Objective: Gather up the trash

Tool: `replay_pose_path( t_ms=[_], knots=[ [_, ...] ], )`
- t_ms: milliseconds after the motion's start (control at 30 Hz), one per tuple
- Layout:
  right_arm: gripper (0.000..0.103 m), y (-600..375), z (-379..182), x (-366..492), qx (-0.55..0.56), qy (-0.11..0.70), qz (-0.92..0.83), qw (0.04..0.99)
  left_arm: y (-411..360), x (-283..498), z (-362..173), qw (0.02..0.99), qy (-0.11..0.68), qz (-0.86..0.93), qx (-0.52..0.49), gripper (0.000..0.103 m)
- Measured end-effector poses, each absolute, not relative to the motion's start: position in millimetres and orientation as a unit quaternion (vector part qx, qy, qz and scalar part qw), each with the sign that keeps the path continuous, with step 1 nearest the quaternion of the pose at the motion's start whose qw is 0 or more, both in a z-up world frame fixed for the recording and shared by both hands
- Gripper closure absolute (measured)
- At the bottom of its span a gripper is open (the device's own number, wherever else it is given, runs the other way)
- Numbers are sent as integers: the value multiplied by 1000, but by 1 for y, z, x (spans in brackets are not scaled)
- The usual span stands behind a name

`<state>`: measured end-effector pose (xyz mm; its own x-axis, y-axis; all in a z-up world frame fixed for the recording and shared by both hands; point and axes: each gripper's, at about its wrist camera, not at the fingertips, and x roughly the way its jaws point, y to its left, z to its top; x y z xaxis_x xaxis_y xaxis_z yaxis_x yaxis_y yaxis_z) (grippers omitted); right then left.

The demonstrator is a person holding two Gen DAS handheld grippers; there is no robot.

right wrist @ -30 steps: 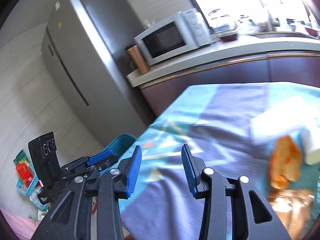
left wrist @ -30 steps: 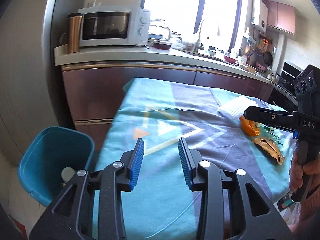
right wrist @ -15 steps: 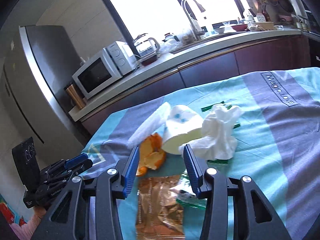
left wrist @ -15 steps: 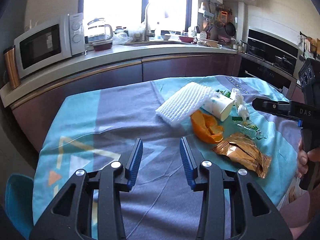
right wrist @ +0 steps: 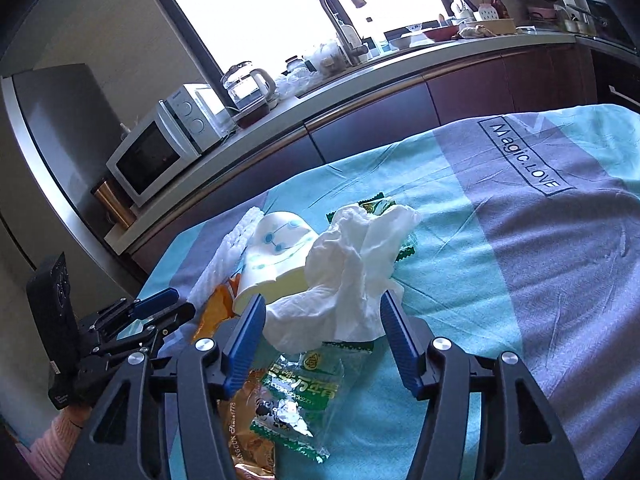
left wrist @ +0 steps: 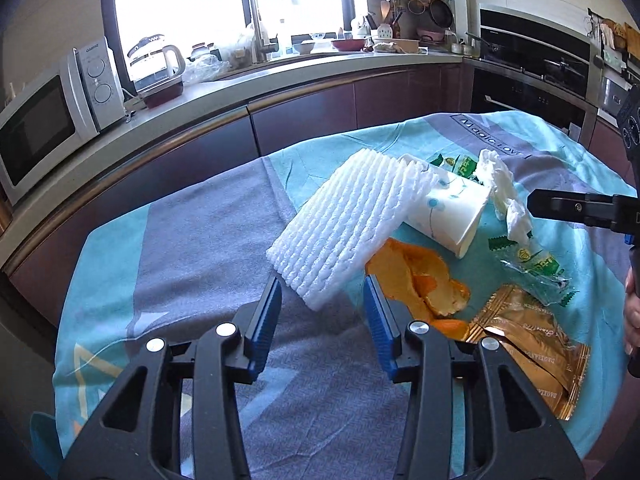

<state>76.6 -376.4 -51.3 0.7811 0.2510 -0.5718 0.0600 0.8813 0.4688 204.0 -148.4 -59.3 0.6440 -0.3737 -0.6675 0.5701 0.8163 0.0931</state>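
White foam fruit netting (left wrist: 344, 220) lies tilted over a paper cup (left wrist: 452, 216) that rests on its side on the tabletop (left wrist: 200, 240), which is covered in a teal and grey cloth. Around them sits the remaining trash: a crumpled white tissue (right wrist: 352, 268) touching the cup's mouth end, orange peel (left wrist: 420, 284) just beside the netting, a gold foil snack bag (left wrist: 532, 352) near the front edge, and clear green-printed candy wrappers (right wrist: 304, 384) below and behind the tissue.

Nothing appears collected yet, as far as these views show: every piece still lies on the cloth, and no bin is in sight here. The whole pile is left to clear.

Left tool (left wrist: 322, 320) is open and empty, its blue pads set either side of the netting's near corner without touching it. Right tool (right wrist: 324, 336) is also open and holds nothing, spread wide with the lower edge of the tissue between its pads; whether the pads touch the tissue is hard to tell. Judging by that framing, the netting and the tissue are probably the first pickups, one per hand, with cup, peel, bag and wrappers to follow.
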Motion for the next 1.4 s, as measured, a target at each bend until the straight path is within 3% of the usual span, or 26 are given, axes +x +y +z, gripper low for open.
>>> replay_pose_path(
  t_ms=[133, 267, 400, 533, 733, 1400],
  knots=[
    [46, -376, -53, 83, 237, 332, 56, 911, -155, 213, -61, 892, 333, -263, 155, 62],
    [49, -378, -56, 86, 238, 337, 57, 909, -160, 218, -65, 885, 345, -271, 157, 81],
    [68, -380, -61, 89, 247, 347, 65, 902, -162, 216, -65, 883, 344, -278, 156, 97],
    [86, -382, -63, 89, 255, 349, 71, 899, -156, 214, -62, 888, 337, -275, 147, 99],
    [100, -384, -58, 82, 254, 335, 73, 904, -141, 207, -55, 895, 330, -271, 128, 102],
    [101, -381, -20, 54, 285, 270, 130, 911, -52, 158, -13, 921, 293, -253, 52, 102]
  ],
)
